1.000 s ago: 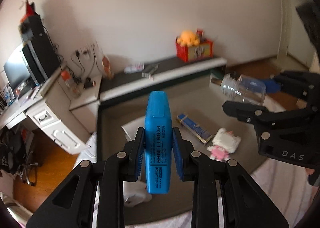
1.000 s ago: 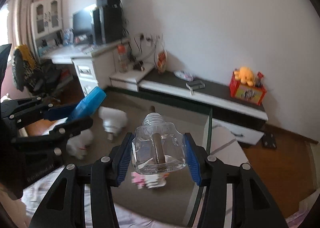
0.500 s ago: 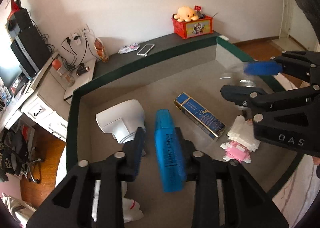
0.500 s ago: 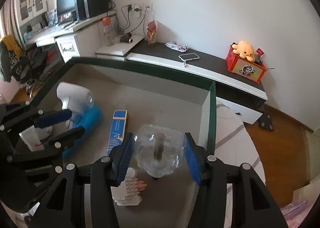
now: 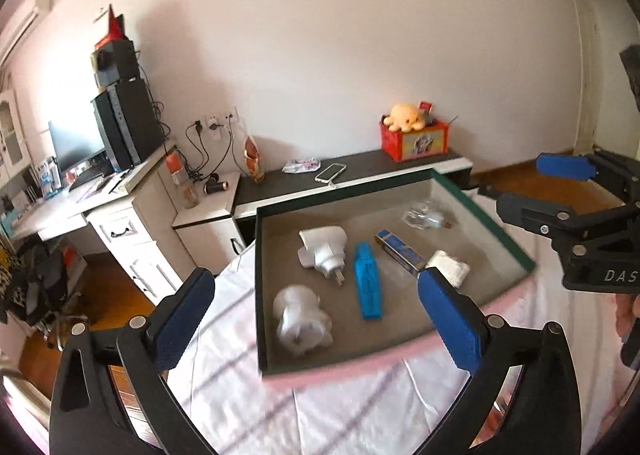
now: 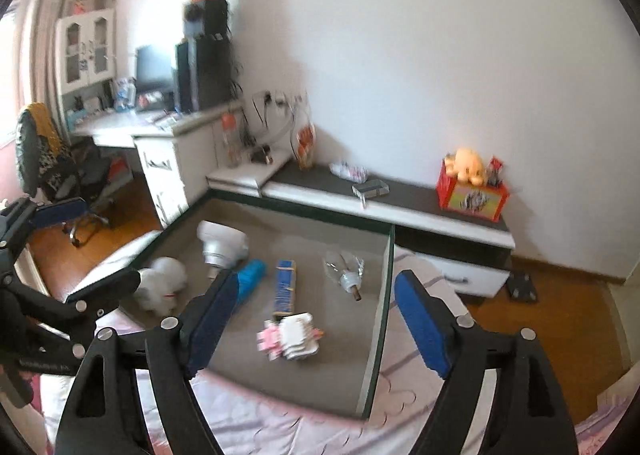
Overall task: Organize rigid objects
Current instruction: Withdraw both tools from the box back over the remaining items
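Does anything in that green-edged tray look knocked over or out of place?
Nothing looks damaged or spilled. The clear glass bottle lies on its side near the far corner of the tray, and the blue highlighter lies flat mid-tray beside the blue box. They are loosely scattered rather than lined up.

Left gripper (image 5: 316, 311) and right gripper (image 6: 316, 319) both hang with fingers spread wide, apparently holding nothing.
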Motion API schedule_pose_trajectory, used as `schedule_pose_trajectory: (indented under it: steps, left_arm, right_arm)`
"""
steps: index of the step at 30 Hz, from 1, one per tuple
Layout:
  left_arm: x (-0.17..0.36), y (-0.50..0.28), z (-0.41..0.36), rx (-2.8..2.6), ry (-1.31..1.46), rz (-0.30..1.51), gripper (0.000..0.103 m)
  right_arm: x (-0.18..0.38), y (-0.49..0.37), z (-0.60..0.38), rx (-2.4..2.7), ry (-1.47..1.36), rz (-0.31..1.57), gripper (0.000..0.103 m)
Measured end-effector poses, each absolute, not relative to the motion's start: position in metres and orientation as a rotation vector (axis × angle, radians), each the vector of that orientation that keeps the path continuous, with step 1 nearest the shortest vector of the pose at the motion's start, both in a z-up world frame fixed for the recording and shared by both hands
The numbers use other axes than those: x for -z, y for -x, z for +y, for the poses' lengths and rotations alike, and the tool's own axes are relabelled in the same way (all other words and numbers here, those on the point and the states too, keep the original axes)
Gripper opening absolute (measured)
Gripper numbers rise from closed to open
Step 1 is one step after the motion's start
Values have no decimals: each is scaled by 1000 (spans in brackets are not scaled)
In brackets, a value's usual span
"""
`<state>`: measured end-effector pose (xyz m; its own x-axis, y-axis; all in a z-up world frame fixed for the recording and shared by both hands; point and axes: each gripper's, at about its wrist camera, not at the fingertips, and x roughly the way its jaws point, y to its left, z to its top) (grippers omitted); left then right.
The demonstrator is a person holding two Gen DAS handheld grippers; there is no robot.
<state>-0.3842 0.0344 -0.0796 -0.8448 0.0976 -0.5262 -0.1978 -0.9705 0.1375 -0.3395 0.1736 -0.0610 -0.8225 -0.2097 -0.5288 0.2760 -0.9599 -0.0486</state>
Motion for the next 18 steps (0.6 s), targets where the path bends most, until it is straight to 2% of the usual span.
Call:
schedule_pose_trajectory:
  steps: [2, 5, 9, 18]
  left_arm:
    - [75, 362, 26, -2902, 767, 258, 103]
    - [70, 327, 12, -2953, 707, 231, 103]
    - [76, 285, 4, -2973, 692, 164, 103]
    - [73, 217, -8, -3019, 627, 148, 103]
  right_arm:
    - [53, 313, 171, 2774, -723, 159, 87]
    - [49, 279, 167, 2792, -649, 127, 103]
    - [46, 242, 163, 2828, -577, 113, 103]
    - [54, 179, 153, 2875, -542, 120, 103]
